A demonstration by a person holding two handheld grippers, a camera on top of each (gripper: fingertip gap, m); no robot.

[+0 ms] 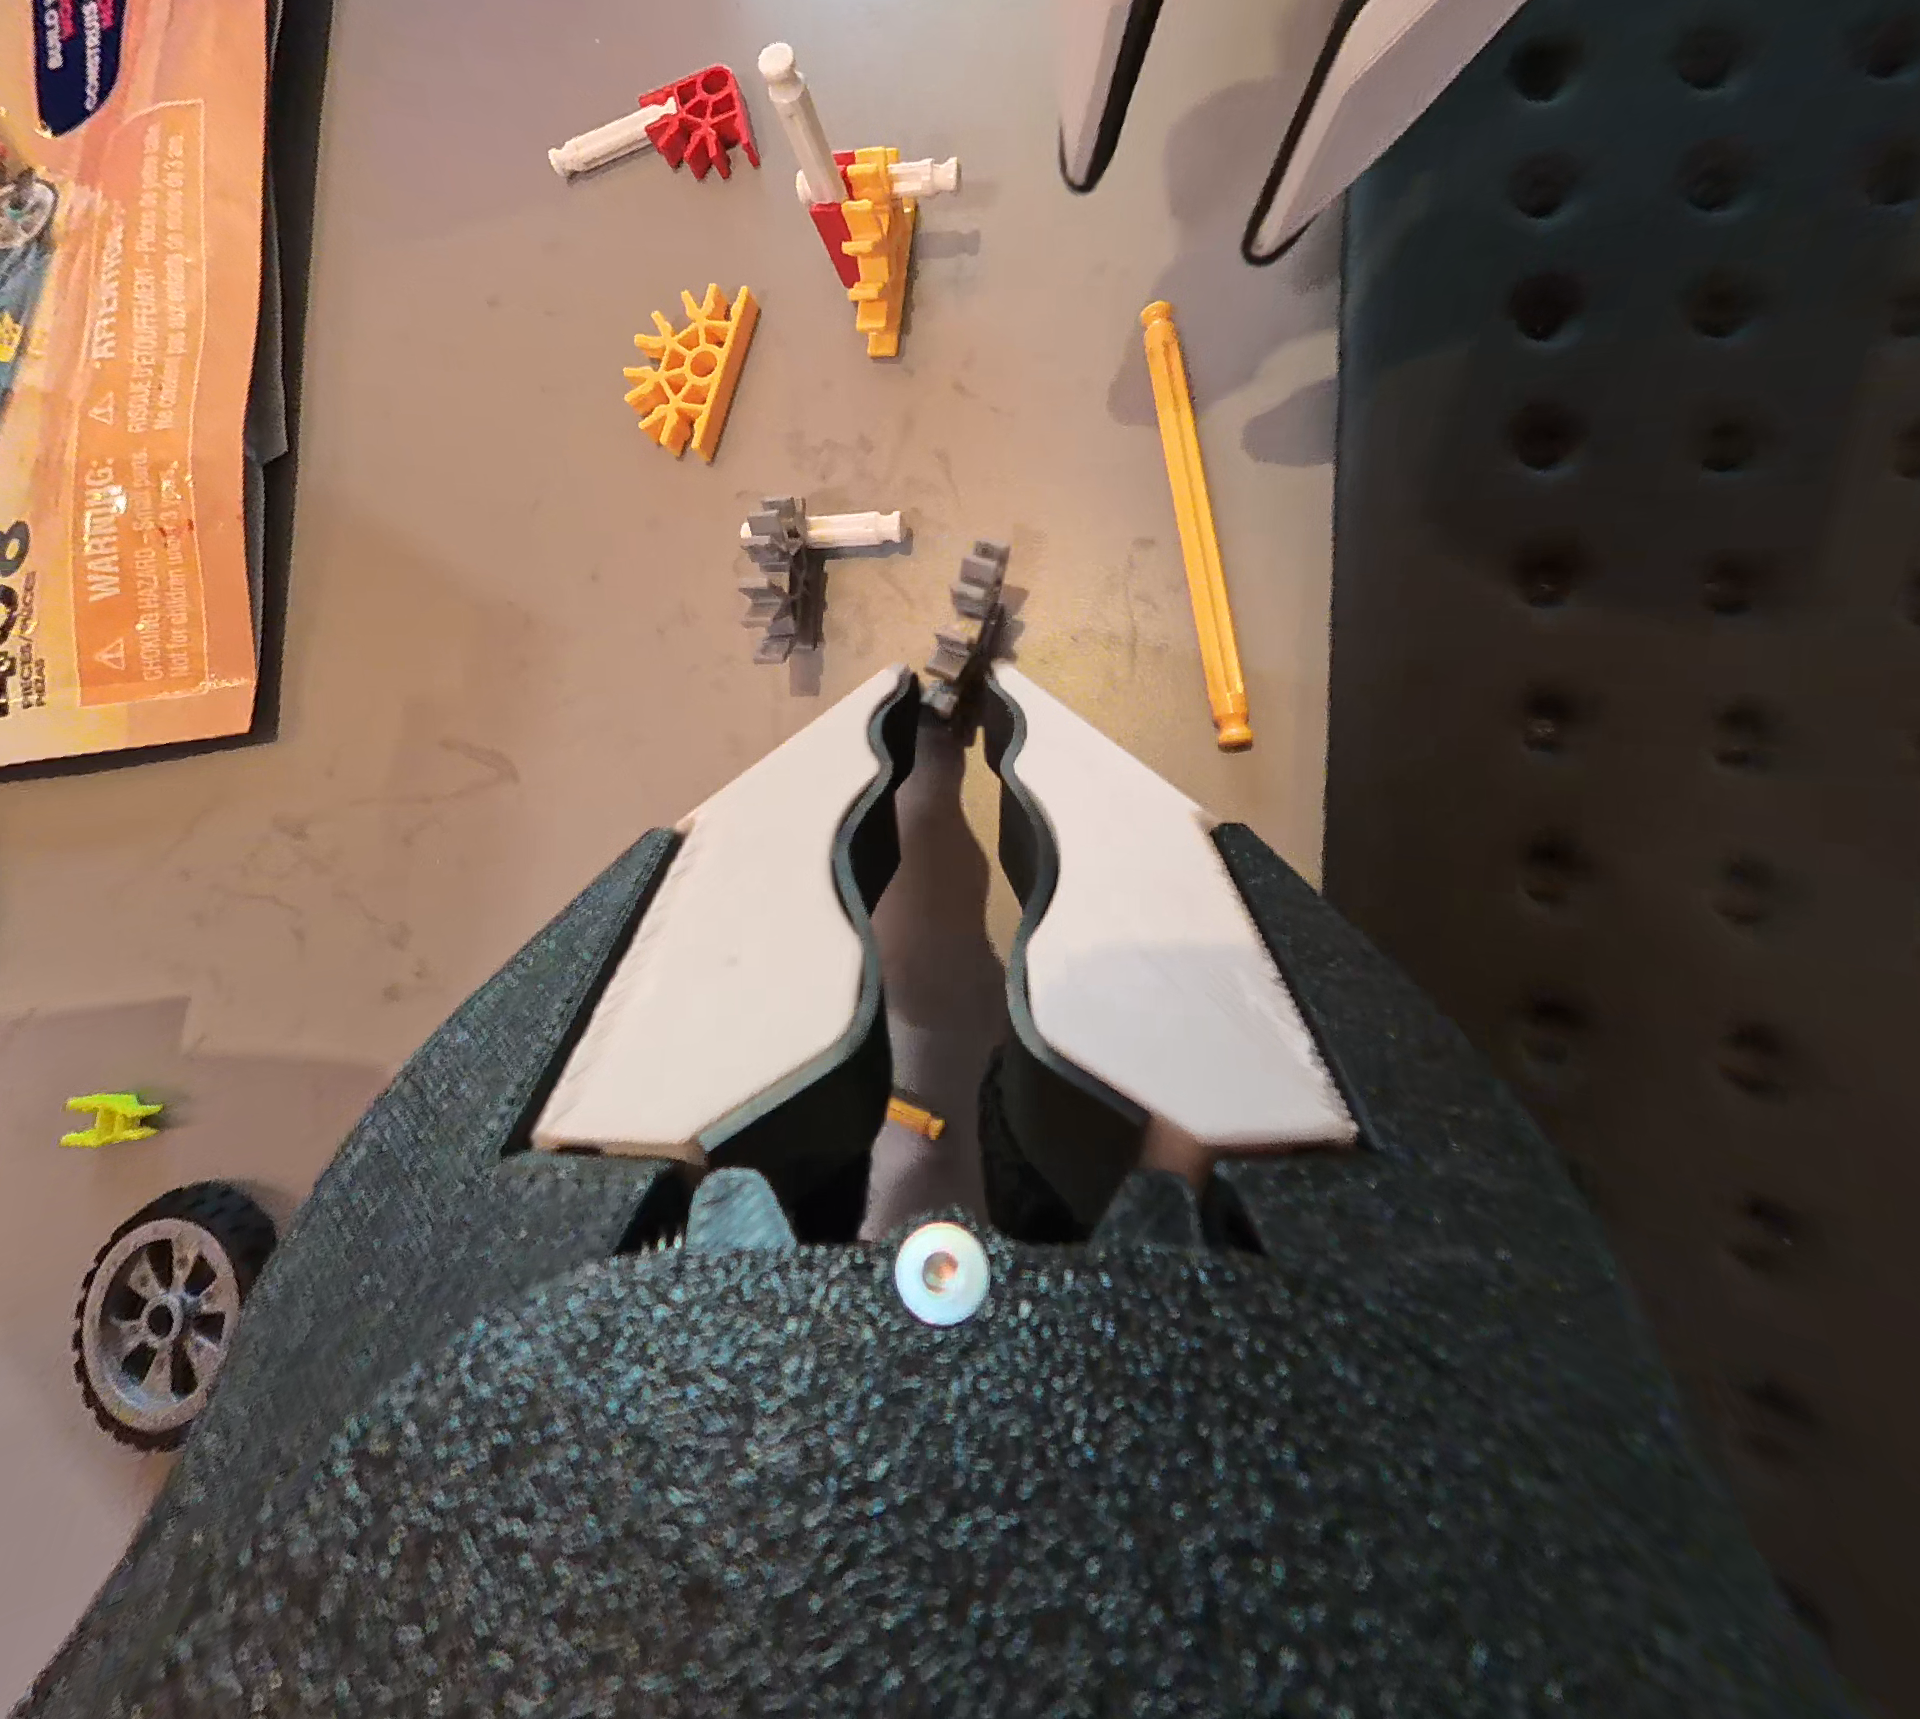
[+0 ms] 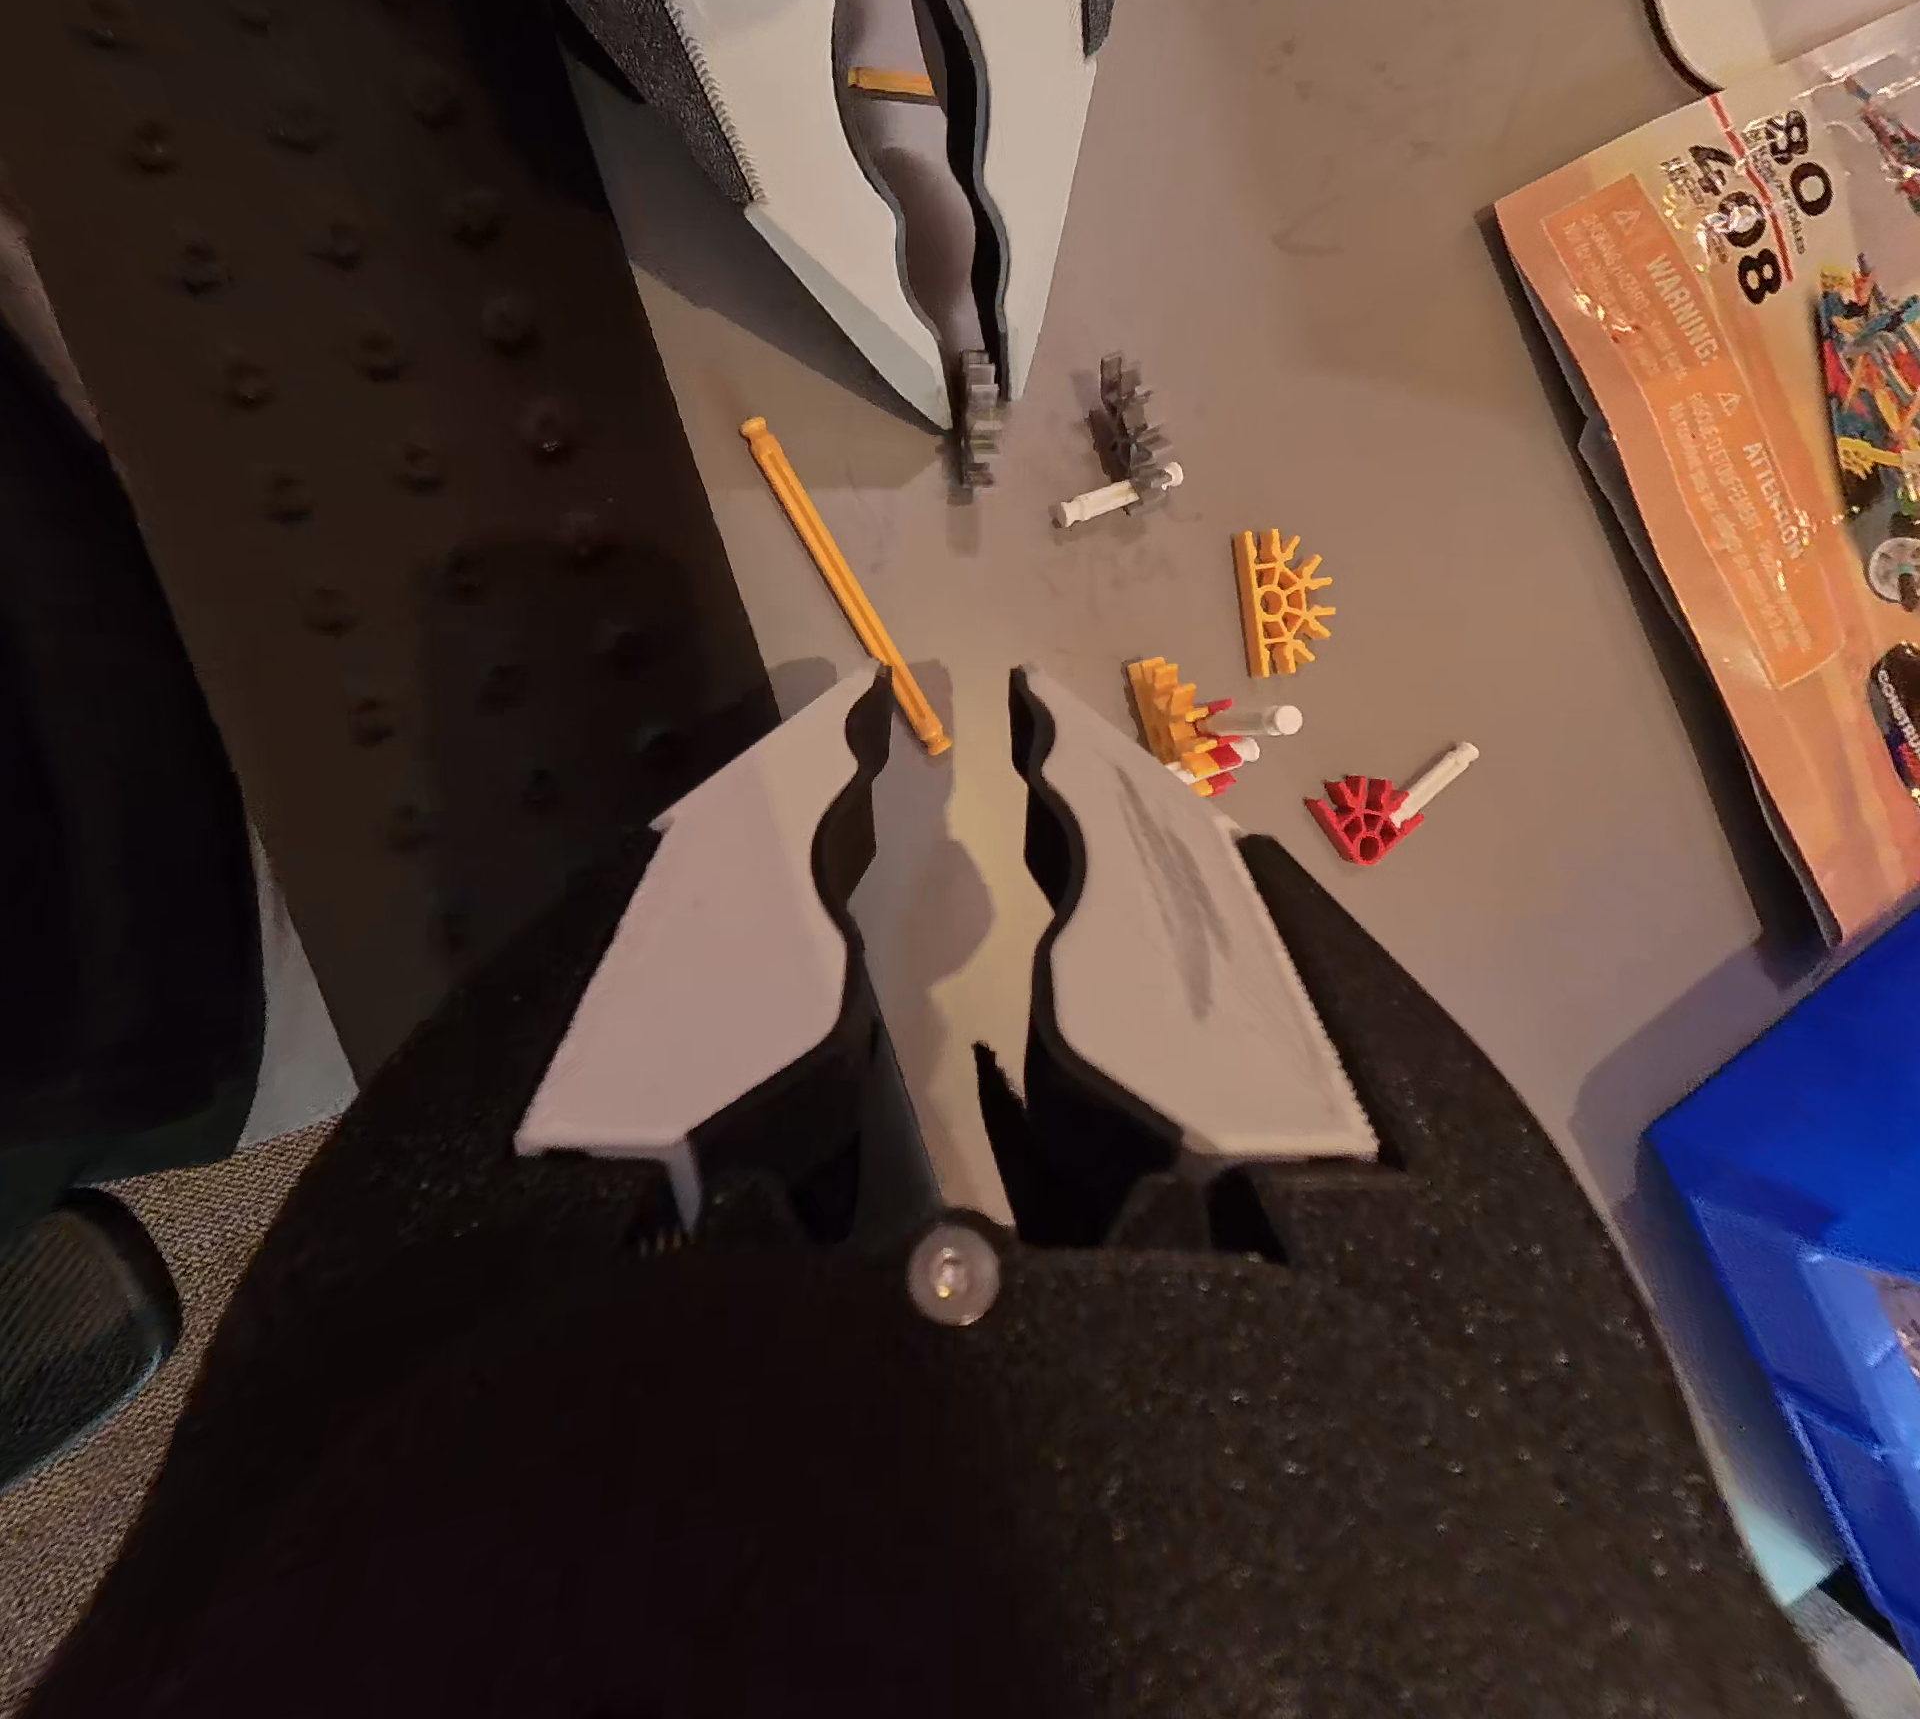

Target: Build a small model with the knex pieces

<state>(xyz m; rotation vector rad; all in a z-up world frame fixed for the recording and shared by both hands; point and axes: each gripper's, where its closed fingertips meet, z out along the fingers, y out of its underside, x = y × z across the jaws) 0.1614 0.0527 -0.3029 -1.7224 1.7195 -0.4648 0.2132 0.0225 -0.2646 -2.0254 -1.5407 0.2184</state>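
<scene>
- While the left wrist view shows the left gripper (image 1: 954, 682) from behind, only the right wrist view reveals, side-on, that its jaws are clenched on a grey toothed plastic connector (image 2: 977, 422) standing on edge on the grey tabletop (image 2: 1351, 215).
- A small lime-green plastic clip (image 1: 109, 1119) and a black toy wheel with a grey hub (image 1: 166, 1316) are seen whole only in the left wrist view.
- A blue box (image 2: 1818, 1254) is shown large only in the right wrist view.
- The right gripper (image 2: 951, 682) is held low over the table, its jaws released and parted, with nothing between them; the end of a long yellow plastic rod (image 2: 842, 578) lies just beside its left fingertip.
- The left gripper is pointed down at the table, tips at the surface.
- Near the held piece lie a second grey connector with a white peg (image 1: 790, 573), a yellow fan-shaped connector (image 1: 691, 370), a joined red and yellow connector cluster with white rods (image 1: 868, 235) and a red connector with a white rod (image 1: 686, 126).
- An orange printed packet (image 1: 135, 319) rests at the table's edge, and a dark perforated panel (image 1: 1662, 630) borders the opposite side.
</scene>
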